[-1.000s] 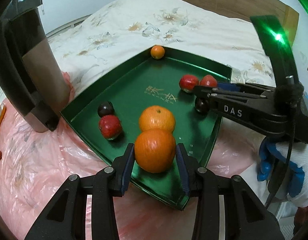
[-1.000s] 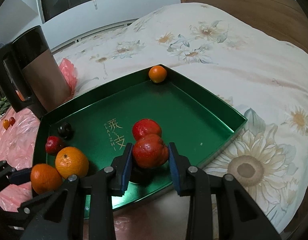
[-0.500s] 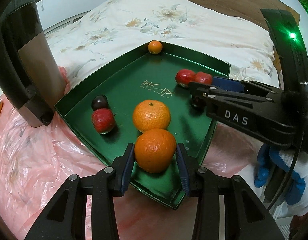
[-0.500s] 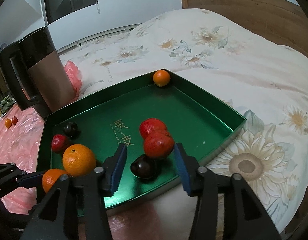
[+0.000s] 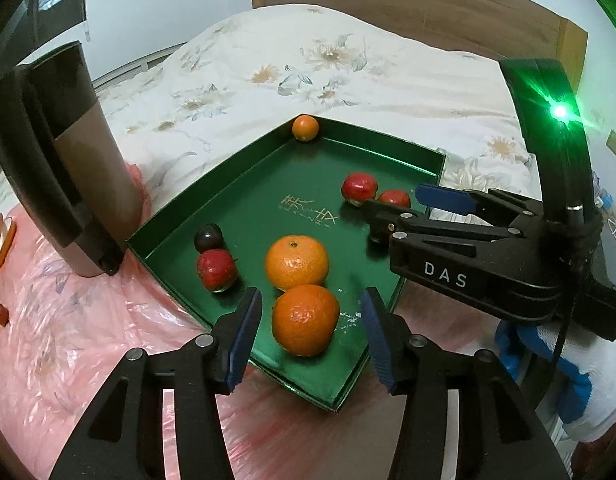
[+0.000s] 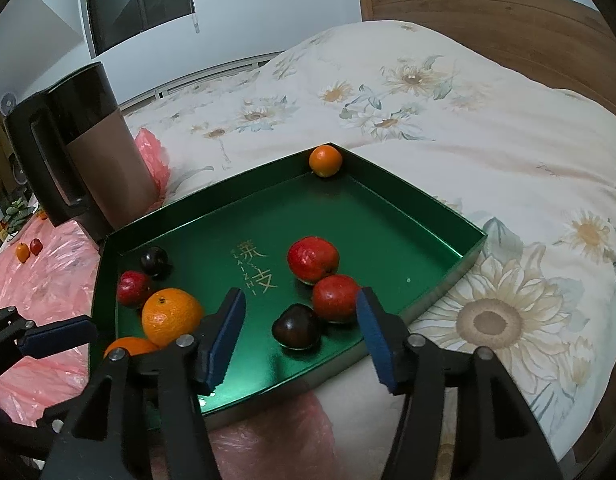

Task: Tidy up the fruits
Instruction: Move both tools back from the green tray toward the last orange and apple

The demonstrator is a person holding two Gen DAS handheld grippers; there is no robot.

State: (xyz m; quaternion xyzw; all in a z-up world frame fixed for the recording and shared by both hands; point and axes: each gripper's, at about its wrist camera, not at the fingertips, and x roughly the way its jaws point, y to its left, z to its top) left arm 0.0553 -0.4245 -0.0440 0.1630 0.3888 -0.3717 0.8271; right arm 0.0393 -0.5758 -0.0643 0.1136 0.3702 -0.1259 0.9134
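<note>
Here, the left gripper is spreading its blue-padded jaws around a large round orange, which is sitting on the floor of the shallow green metal tray near its six o'clock corner, with a gap showing on either side. A second large orange is touching it at twelve o'clock. The right gripper is also widening, its pads pressing nothing; a dark round plum and a red apple are lying between them on the tray. Another red apple is resting just beyond, and a small orange is sitting in the far corner.
</note>
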